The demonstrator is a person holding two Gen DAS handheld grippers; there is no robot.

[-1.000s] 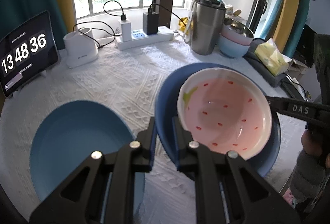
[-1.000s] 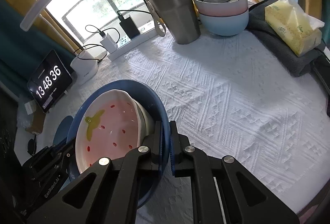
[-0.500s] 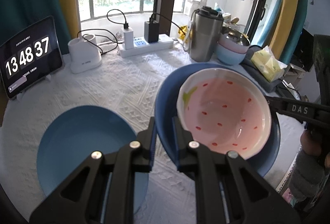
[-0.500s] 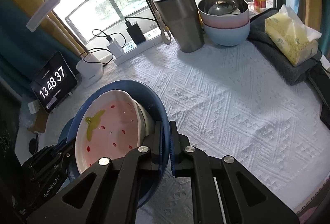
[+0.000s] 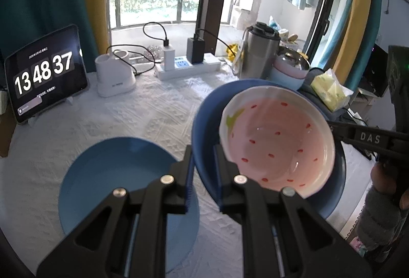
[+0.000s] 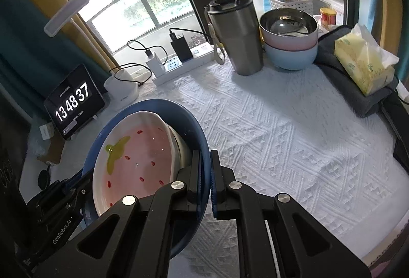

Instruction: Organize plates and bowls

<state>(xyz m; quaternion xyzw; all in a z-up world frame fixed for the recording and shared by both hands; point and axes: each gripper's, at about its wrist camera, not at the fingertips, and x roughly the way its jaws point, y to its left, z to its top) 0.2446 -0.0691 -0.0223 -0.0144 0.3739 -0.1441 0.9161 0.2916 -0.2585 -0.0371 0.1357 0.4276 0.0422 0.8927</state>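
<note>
A dark blue plate point(image 5: 207, 119) hangs above the table with a pink strawberry-pattern bowl point(image 5: 278, 147) sitting in it. My left gripper point(image 5: 203, 163) is shut on the plate's near rim. From the opposite side, my right gripper point(image 6: 205, 170) is shut on the same plate point(image 6: 184, 119), and the bowl point(image 6: 135, 160) lies just left of its fingers. Each gripper shows in the other's view: the right one point(image 5: 334, 129) at the plate's far edge, the left one point(image 6: 64, 191) at lower left. A light blue plate point(image 5: 115, 175) lies flat on the white tablecloth below and to the left.
At the back stand a steel tumbler point(image 6: 237, 35), stacked bowls point(image 6: 291, 47) with a steel one on top, and a yellow tissue pack point(image 6: 363, 63) on grey cloth. A tablet clock point(image 5: 43, 73), white holder point(image 5: 115, 76) and power strip point(image 5: 186, 65) line the window side.
Both grippers have risen together with the dark blue plate and pink bowl. The table and light blue plate now sit lower and farther away. Both grips are unchanged.
</note>
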